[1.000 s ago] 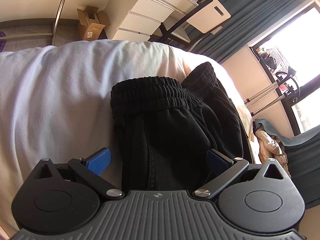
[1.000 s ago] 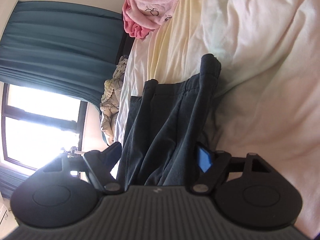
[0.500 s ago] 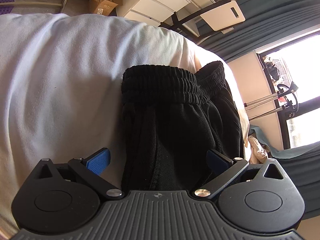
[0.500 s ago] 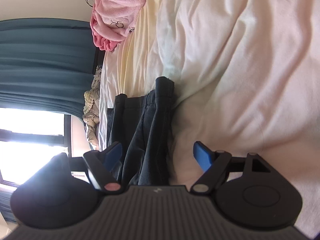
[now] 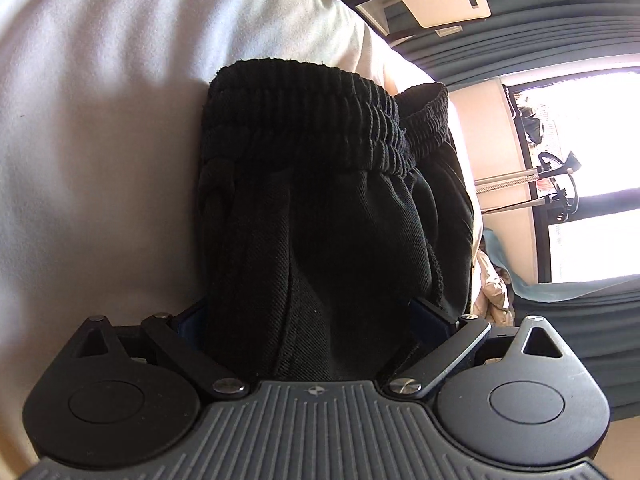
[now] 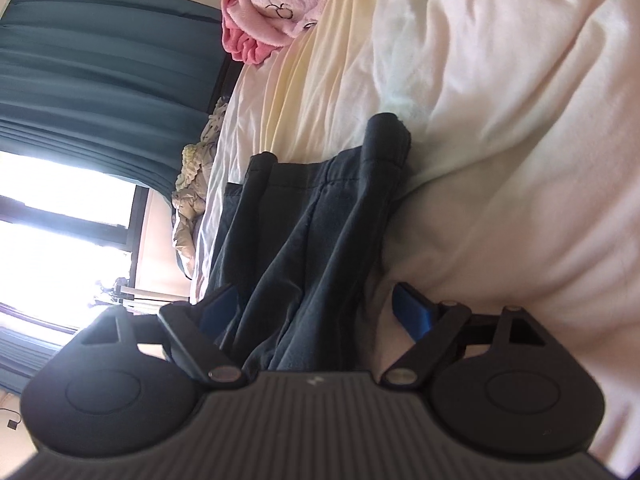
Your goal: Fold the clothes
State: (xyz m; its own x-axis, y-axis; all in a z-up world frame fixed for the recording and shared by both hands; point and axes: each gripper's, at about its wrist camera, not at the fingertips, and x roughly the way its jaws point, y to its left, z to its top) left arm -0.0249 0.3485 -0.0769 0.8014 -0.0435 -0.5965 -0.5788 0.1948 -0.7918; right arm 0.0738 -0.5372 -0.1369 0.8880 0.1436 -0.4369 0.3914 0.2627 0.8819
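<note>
Left gripper (image 5: 308,312) closed in onto black shorts (image 5: 320,216), gripping them | right gripper (image 6: 316,308) opening, shorts between fingers | shorts lie on white bedding (image 6: 500,120)

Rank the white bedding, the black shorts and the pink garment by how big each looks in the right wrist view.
1. White bedding: fills most of the right side of the view.
2. Black shorts: a broad dark patch in the middle, near the camera.
3. Pink garment: smallest, but it lies farther off and is cut by the top edge, so its true size is unsure.
</note>
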